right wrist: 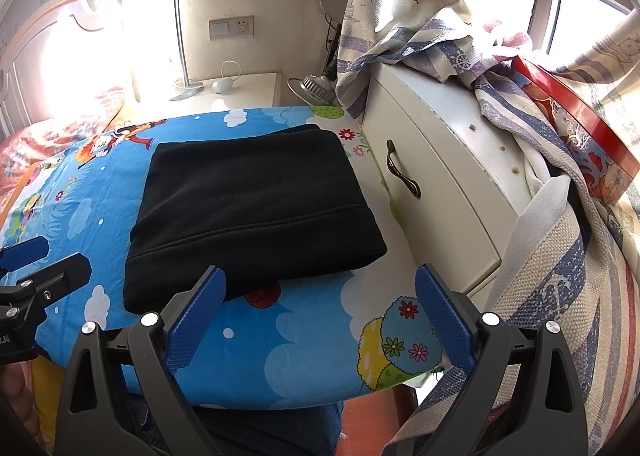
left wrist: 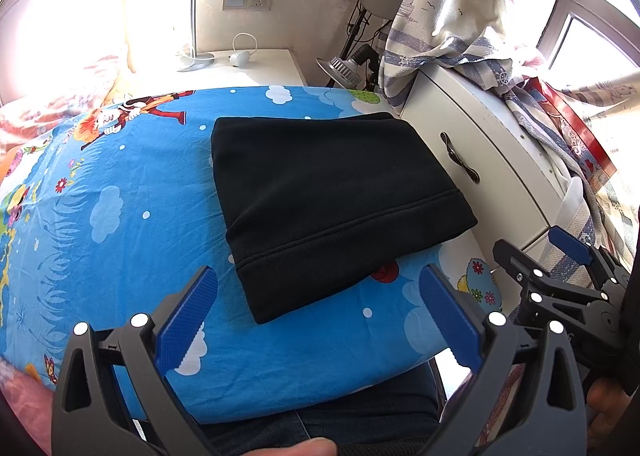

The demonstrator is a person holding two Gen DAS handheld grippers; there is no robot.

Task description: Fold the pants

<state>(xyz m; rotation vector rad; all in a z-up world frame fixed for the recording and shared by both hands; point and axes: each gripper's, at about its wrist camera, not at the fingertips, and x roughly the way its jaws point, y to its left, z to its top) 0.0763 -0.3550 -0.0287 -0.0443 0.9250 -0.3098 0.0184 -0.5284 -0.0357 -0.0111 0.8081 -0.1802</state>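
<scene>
**Pants folded into a bundle, both grippers held back from it**

From the left wrist view, the black pants (left wrist: 332,208) lie as a compact folded bundle on the blue cartoon bedsheet (left wrist: 120,184), with their right edge close to the white cabinet (left wrist: 480,144) beside the bed. A stitched hem band runs across the end of the bundle nearest me. The left gripper (left wrist: 320,320) sits just short of that near end, its blue pads spread wide apart with nothing between them. The right gripper (left wrist: 560,256) shows at the right, between the pants and the cabinet; its jaws cannot be judged from here.

From the right wrist view, the same pants (right wrist: 248,208) sit beside the cabinet (right wrist: 432,176), the drawer handle (right wrist: 402,168) level with the bundle's far half. The right gripper (right wrist: 320,316) is also released and empty; its left pad overlaps the bundle's near edge in the picture, though contact cannot be confirmed. The left gripper (right wrist: 28,268) pokes in at the left.

To my eye the folding looks finished or nearly so. If a tidy-up remains, it is best done gently: press or nudge the near hem square without pinching the top layer, which would pull the stack open. The left near corner sticks out slightly and looks like the spot to even up.
</scene>
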